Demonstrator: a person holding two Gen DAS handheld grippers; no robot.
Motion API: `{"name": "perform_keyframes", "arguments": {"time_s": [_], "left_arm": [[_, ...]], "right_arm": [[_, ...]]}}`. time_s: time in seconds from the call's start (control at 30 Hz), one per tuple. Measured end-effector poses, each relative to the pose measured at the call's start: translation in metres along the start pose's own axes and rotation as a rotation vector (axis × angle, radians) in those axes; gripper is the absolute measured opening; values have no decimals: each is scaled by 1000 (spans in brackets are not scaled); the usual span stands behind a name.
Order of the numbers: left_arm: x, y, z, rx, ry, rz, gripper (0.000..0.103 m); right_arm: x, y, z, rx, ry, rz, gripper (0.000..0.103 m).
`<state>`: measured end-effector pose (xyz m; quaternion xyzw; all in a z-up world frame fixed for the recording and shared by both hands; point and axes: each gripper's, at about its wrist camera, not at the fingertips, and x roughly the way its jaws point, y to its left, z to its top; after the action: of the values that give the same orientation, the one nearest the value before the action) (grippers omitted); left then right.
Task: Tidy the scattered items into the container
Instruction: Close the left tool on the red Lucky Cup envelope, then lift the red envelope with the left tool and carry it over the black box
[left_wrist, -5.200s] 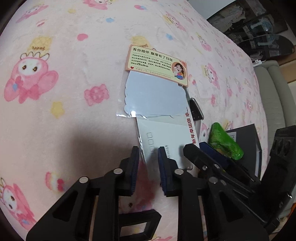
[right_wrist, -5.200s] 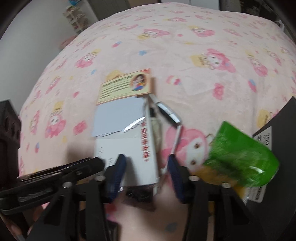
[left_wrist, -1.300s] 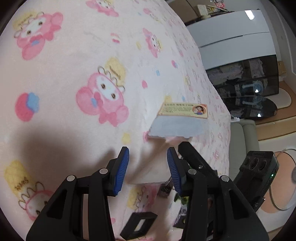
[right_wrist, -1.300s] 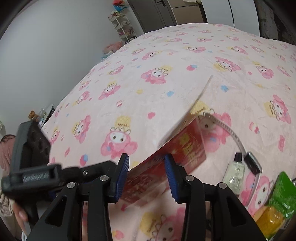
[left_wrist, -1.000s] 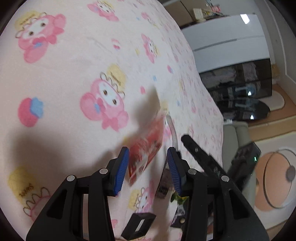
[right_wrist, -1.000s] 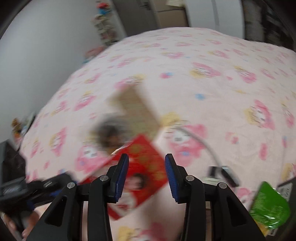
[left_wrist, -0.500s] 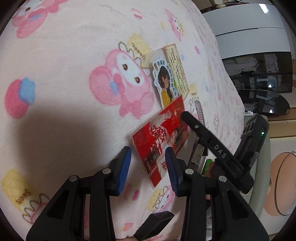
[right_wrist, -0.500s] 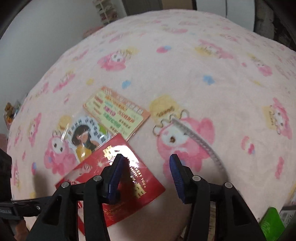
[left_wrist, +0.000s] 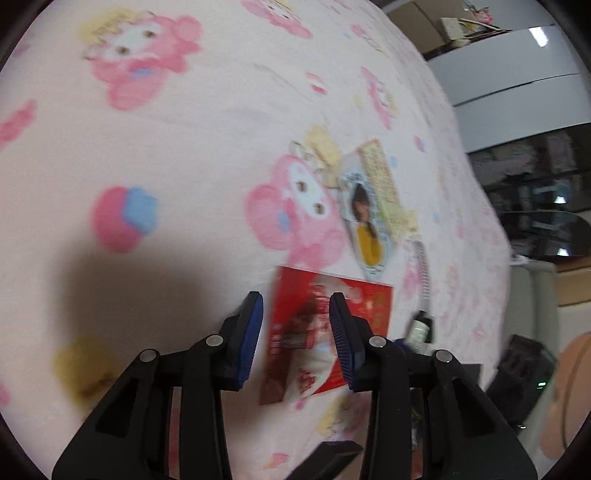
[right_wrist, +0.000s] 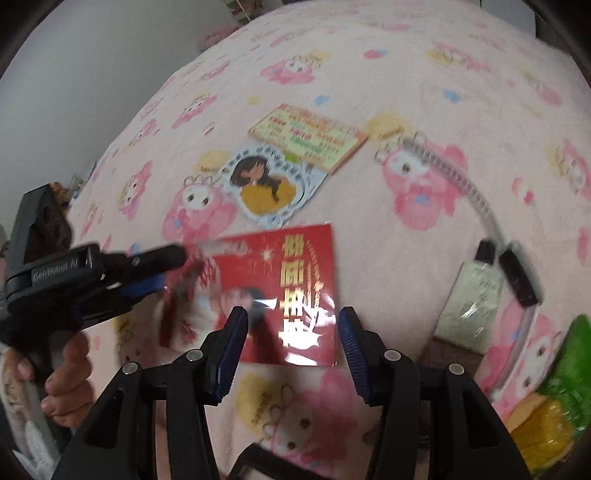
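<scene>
From the left wrist view, the left gripper (left_wrist: 295, 325) hangs with its blue pads wide apart and nothing between them, the red card (left_wrist: 328, 332) lying flat on the pink blanket (left_wrist: 147, 140) just past its tips, blurred. Above it sits the cartoon-girl sticker pack (left_wrist: 369, 214), and at right a small bottle (left_wrist: 419, 328) is barely readable. Over to the right wrist view, which catches what the other misses: the left gripper (right_wrist: 162, 269) reaching in from the left edge, tips at the red card's (right_wrist: 291, 291) left end, its spread unclear from here. The right gripper (right_wrist: 291, 343) gapes wide over the card's near edge, gripping nothing. Further right lie the bottle (right_wrist: 471, 302), a curved headband (right_wrist: 454, 181), and a green snack packet (right_wrist: 565, 365) at the frame's edge.
</scene>
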<state>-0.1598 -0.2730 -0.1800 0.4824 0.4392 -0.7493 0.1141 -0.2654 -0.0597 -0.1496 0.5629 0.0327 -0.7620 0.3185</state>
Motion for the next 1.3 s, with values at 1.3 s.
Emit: {"name": "perform_keyframes", "arguments": {"time_s": [1.3], "left_arm": [[-34, -62, -47, 247, 66, -114, 33]], "right_arm": [[-86, 17, -37, 73, -96, -80, 46]]}}
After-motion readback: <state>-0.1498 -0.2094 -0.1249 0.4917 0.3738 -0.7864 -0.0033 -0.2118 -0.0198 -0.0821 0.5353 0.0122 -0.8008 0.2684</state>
